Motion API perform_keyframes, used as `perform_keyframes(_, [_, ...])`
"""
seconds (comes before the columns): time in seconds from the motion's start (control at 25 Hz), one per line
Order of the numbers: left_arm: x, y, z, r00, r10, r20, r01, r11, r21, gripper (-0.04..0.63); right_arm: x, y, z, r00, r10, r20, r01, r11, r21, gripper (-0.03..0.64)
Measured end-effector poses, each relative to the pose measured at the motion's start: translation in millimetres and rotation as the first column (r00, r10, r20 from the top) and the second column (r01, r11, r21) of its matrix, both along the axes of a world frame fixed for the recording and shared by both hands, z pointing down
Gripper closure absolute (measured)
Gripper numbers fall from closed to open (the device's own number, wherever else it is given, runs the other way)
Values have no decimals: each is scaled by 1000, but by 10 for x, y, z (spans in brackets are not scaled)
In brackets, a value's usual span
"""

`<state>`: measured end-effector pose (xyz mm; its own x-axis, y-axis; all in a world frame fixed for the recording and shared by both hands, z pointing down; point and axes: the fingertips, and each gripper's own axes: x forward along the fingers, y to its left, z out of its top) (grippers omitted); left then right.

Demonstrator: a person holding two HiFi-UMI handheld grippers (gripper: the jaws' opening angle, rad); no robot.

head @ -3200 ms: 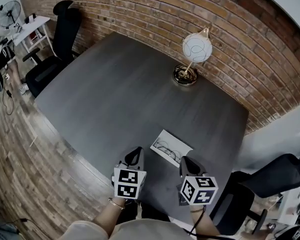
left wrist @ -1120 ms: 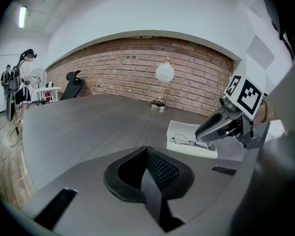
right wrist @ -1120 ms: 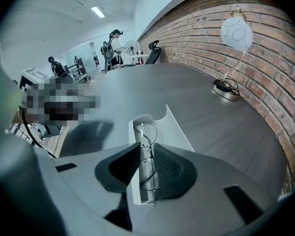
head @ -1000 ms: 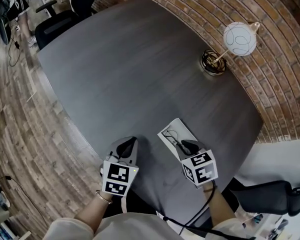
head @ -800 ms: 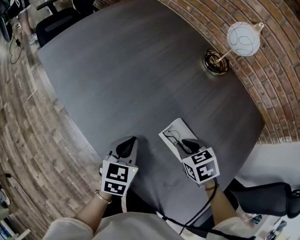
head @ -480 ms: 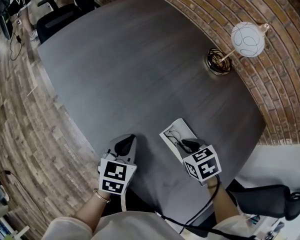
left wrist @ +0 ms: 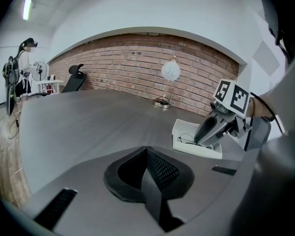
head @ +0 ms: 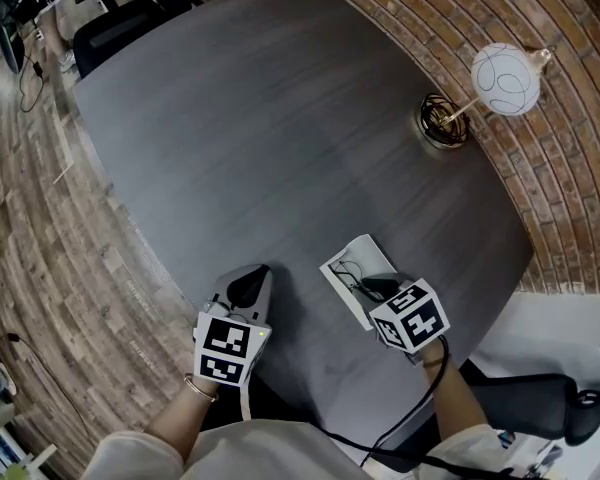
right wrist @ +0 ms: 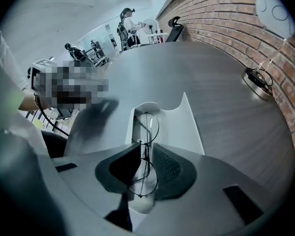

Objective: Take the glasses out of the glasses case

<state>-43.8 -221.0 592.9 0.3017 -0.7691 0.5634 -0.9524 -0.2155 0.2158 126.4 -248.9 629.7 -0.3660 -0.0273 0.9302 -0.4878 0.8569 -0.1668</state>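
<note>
A white glasses case (head: pixel 365 252) lies open near the table's front edge, with thin wire-framed glasses (head: pixel 345 268) inside it. My right gripper (head: pixel 372 286) reaches into the case. In the right gripper view its jaws (right wrist: pixel 146 144) stand narrowly closed on the glasses (right wrist: pixel 143 152) at the bridge, one lens ahead of the jaws and one behind, over the case (right wrist: pixel 179 127). My left gripper (head: pixel 255 276) rests shut and empty on the table to the left of the case. In the left gripper view my left gripper (left wrist: pixel 147 154) points at the case (left wrist: pixel 187 132) and the right gripper (left wrist: pixel 202 137).
The dark grey table (head: pixel 280 118) stands against a brick wall (head: pixel 540 198). A lamp with a white globe (head: pixel 505 78) and coiled base (head: pixel 442 120) stands at the far right. A black office chair (head: pixel 120 18) sits beyond the table's far left corner.
Since 3.2 s ago my right gripper has moved forward into the open case. Over the last second both grippers have barely moved; only the head view has shifted.
</note>
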Motion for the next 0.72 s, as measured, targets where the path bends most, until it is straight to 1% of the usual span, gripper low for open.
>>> perform_keyframes(0.16, [4,-10,24,1000,3,-8,-3,1000,-7,578,-5,13,27,1000,-21,-5,20,999,-50,532])
perform_keyframes(0.24, [11,-17,27,1000,5,-12,-5,1000,-9,578,-5,18,27,1000,-22,-7,22,998,-61,532])
perform_keyframes(0.6, [40,-45,32,1000,12,-22,-12,1000,-12,577,-19,44,48,1000,-12,-12,11,996,-87,558])
perform_keyframes(0.72, [66,-61,20,1000,14,-25,-15,1000,-11,578,-15,35,24,1000,-15,-4,15,998,-61,565])
